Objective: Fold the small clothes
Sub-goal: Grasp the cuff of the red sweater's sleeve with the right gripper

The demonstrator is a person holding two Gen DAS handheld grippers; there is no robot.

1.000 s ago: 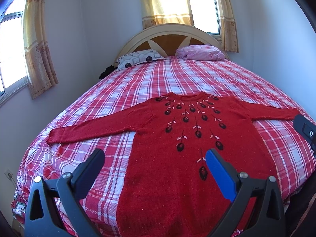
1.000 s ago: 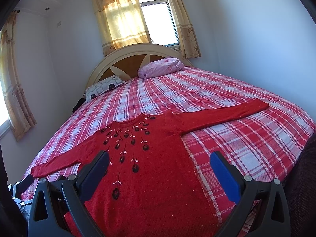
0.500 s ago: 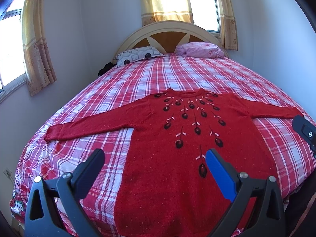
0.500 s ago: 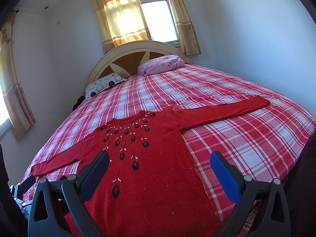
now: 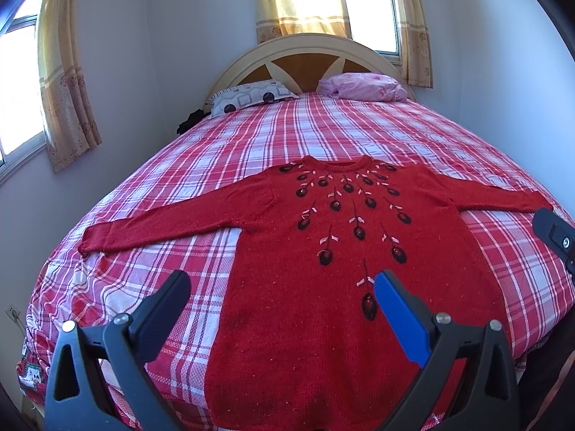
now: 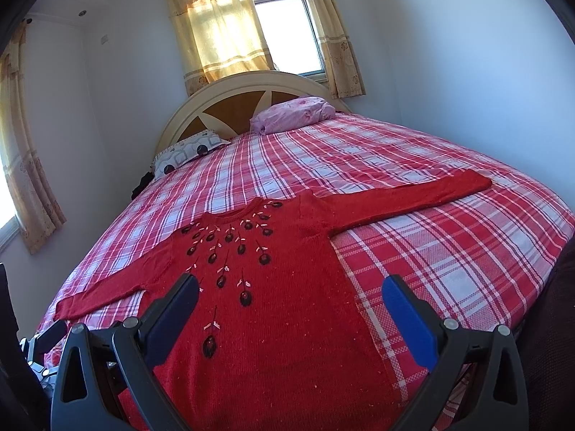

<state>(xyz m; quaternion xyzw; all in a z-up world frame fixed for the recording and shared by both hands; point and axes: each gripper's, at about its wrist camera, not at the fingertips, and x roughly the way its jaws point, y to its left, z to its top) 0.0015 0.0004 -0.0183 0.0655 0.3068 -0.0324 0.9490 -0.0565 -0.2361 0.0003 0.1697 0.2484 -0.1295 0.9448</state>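
A red knitted sweater [image 5: 323,269] with dark embroidered buds lies flat, front up, on the plaid bed, both sleeves spread out sideways; it also shows in the right wrist view [image 6: 287,305]. My left gripper [image 5: 282,287] is open and empty, held above the sweater's lower left part. My right gripper [image 6: 291,291] is open and empty above the sweater's lower right part. The tip of the right gripper shows at the right edge of the left wrist view [image 5: 555,231]. The sweater's hem is hidden behind the gripper bodies.
The bed [image 5: 323,133] has a red and white plaid cover. A patterned pillow [image 5: 248,98] and a pink pillow [image 5: 363,86] lie at the curved headboard [image 5: 305,57]. Walls and curtained windows surround the bed. A dark item [image 5: 188,120] sits beside the bed's far left.
Both grippers have risen or tilted slightly, so the sweater and bed sit a little lower in both views. The sweater has not moved. Both grippers stay open.
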